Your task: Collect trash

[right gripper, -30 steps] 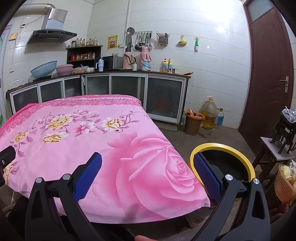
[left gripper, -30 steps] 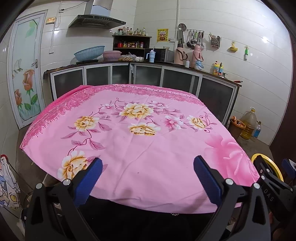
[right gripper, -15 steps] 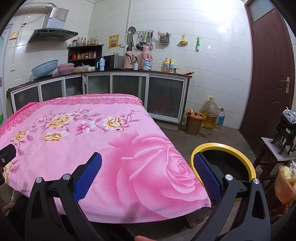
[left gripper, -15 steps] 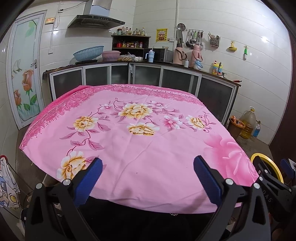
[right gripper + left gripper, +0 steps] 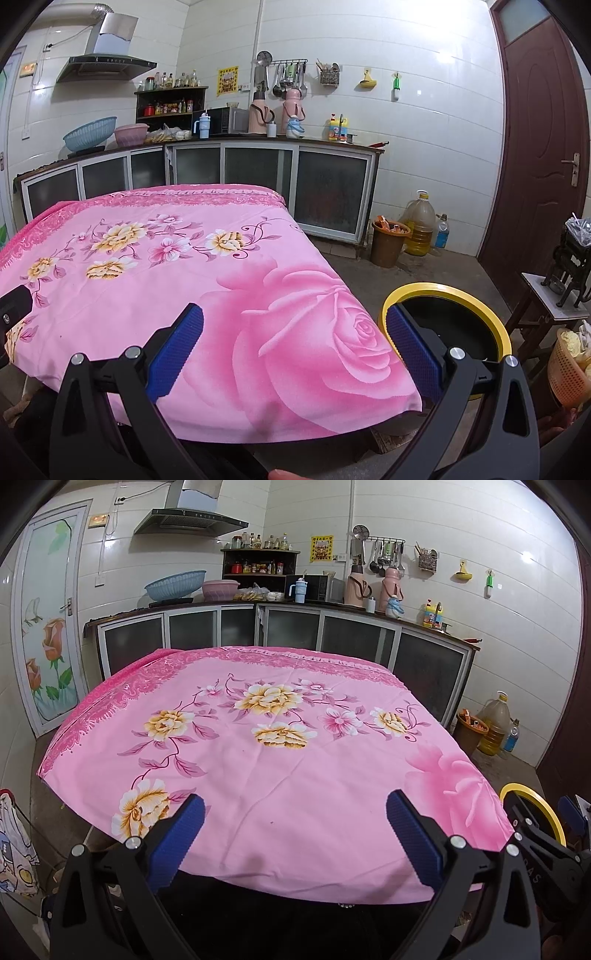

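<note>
A table under a pink flowered cloth [image 5: 295,760] [image 5: 184,280] fills both views; I see no loose trash on it. A bin with a yellow rim [image 5: 480,306] [image 5: 546,812] stands on the floor beside the table's right near corner. My left gripper [image 5: 295,834] is open over the cloth's near edge, nothing between its blue pads. My right gripper [image 5: 295,350] is open too, over the near right corner, its right finger in front of the bin's rim. The right gripper's black frame [image 5: 535,849] shows at the lower right of the left wrist view.
Kitchen cabinets [image 5: 258,173] line the far wall. A brown waste bucket [image 5: 388,243], an oil jug [image 5: 419,225] and a small bottle stand on the floor by them. A brown door [image 5: 539,147], a small stool [image 5: 554,306] and an orange basket [image 5: 569,365] are at the right.
Both views have shifted slightly, as if the grippers tilted or rose a little. Nothing was grasped or let go.
</note>
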